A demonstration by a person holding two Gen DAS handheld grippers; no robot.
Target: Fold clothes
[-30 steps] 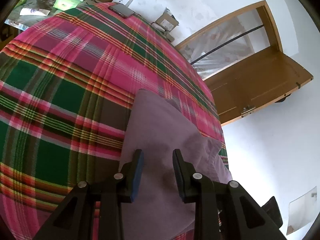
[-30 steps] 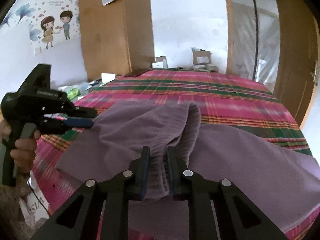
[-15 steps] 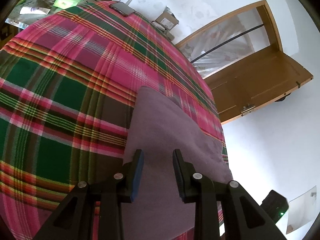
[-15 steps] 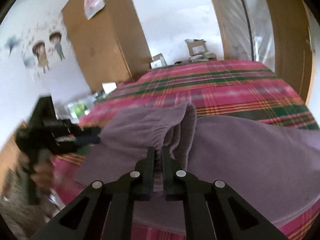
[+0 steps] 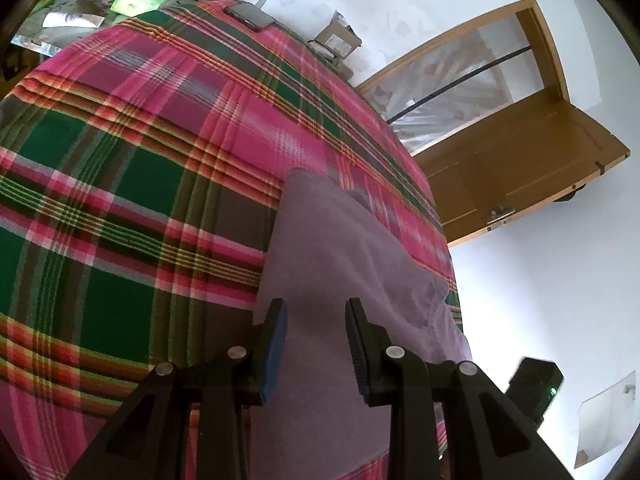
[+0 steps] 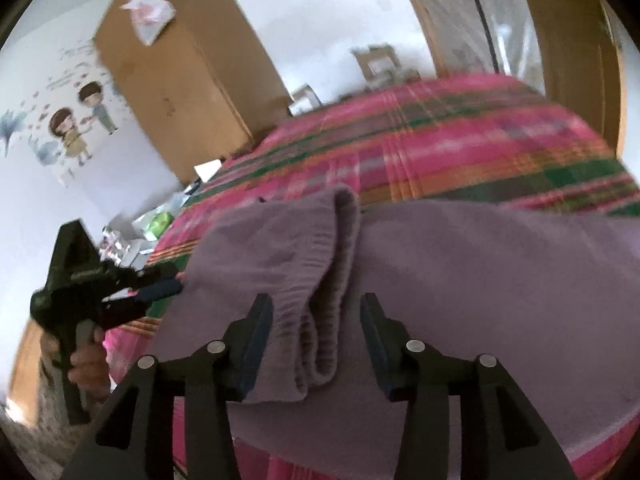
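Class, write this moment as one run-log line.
task: fold clothes | left gripper: open over garment | right gripper: opening, waistband between fingers | bed: plaid

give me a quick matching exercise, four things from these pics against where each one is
Things:
1 phone
2 purple garment
3 cartoon sticker
4 plastic bag

Places:
a on the wall
b far corner of the plaid bed
c top of the wardrobe
d spread at the bed's near edge

Pairs: 1-b, 2-d, 3-a, 4-c
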